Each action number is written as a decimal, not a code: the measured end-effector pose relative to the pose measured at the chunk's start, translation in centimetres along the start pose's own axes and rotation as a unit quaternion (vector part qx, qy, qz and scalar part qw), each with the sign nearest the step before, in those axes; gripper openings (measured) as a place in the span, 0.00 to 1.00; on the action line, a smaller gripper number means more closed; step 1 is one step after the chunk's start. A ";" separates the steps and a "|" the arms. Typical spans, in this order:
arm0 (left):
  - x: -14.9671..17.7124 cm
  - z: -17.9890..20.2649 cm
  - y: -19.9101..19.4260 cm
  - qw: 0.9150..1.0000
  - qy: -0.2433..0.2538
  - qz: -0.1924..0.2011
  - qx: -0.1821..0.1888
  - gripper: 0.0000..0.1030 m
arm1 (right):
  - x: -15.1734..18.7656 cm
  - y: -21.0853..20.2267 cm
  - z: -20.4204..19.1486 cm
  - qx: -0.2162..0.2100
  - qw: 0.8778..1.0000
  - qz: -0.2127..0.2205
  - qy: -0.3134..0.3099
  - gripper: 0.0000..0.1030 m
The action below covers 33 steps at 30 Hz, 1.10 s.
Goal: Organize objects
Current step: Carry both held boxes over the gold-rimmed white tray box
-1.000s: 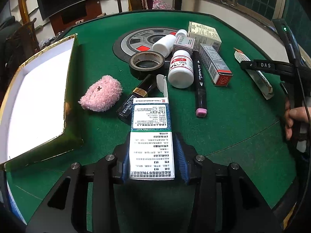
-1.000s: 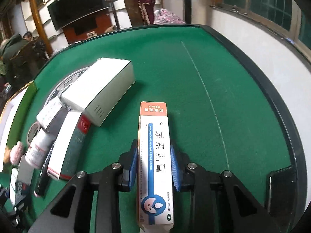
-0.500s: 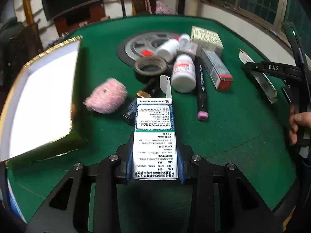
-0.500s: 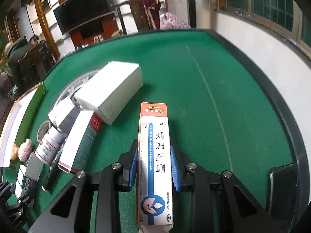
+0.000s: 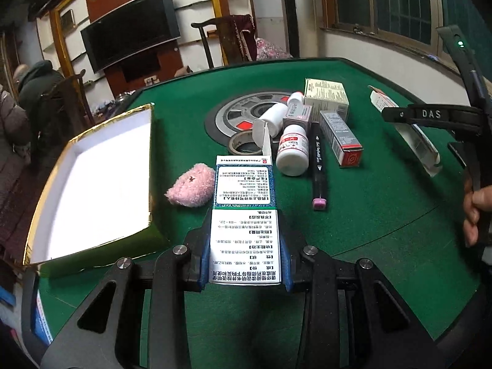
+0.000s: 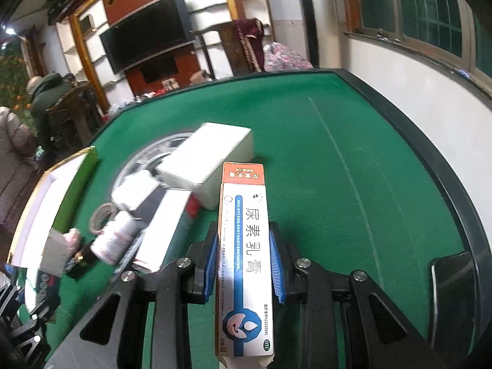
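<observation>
A green-and-white medicine carton point(image 5: 244, 215) is clamped in the left gripper point(image 5: 244, 249) above the green tabletop point(image 5: 384, 215), while an orange-topped ointment carton point(image 6: 244, 255) is gripped by the right gripper's point(image 6: 244, 264) closed jaws near the right edge.

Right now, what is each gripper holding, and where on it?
Left gripper clamps the green-and-white medicine box by its near-end sides. Right gripper clamps the ointment box mid-length.
</observation>
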<state>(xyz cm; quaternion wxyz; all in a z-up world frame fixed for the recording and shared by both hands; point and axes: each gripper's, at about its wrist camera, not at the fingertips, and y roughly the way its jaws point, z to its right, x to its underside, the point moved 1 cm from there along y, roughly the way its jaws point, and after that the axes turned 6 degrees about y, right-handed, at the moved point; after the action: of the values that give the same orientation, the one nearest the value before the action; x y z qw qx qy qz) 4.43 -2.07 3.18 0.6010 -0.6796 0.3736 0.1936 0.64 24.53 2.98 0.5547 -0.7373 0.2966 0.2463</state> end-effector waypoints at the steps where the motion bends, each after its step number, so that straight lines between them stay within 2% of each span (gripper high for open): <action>1: 0.1 -0.1 -0.1 1.000 -0.001 0.001 -0.002 0.33 | 0.1 -0.2 -0.4 -0.007 1.000 0.002 -0.003 0.29; 7: 0.5 -1.1 -0.8 1.000 -0.005 0.011 -0.027 0.33 | 1.4 -1.0 -3.5 -0.043 0.999 0.002 -0.022 0.29; 16: 1.3 -4.0 -1.3 0.999 -0.029 0.010 -0.042 0.33 | 2.3 -0.6 -9.0 -0.084 0.994 -0.023 -0.061 0.29; 19: 1.4 -5.8 -1.5 0.998 -0.051 0.011 -0.040 0.33 | 2.3 -0.6 -11.3 -0.100 0.991 -0.032 -0.077 0.29; 30: 2.8 -13.6 -2.1 0.989 -0.122 0.008 -0.077 0.33 | 2.0 0.1 -21.1 -0.157 0.976 -0.059 -0.141 0.28; 33: 2.8 -16.0 -2.2 0.987 -0.141 0.005 -0.073 0.33 | 1.7 0.6 -23.2 -0.168 0.972 -0.067 -0.151 0.28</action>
<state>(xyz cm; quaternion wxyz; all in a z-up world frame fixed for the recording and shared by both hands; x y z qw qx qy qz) 4.88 -18.19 5.85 0.5956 -0.6854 0.2737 0.3170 2.25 1.74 7.52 0.4768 -0.7924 0.1141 0.3630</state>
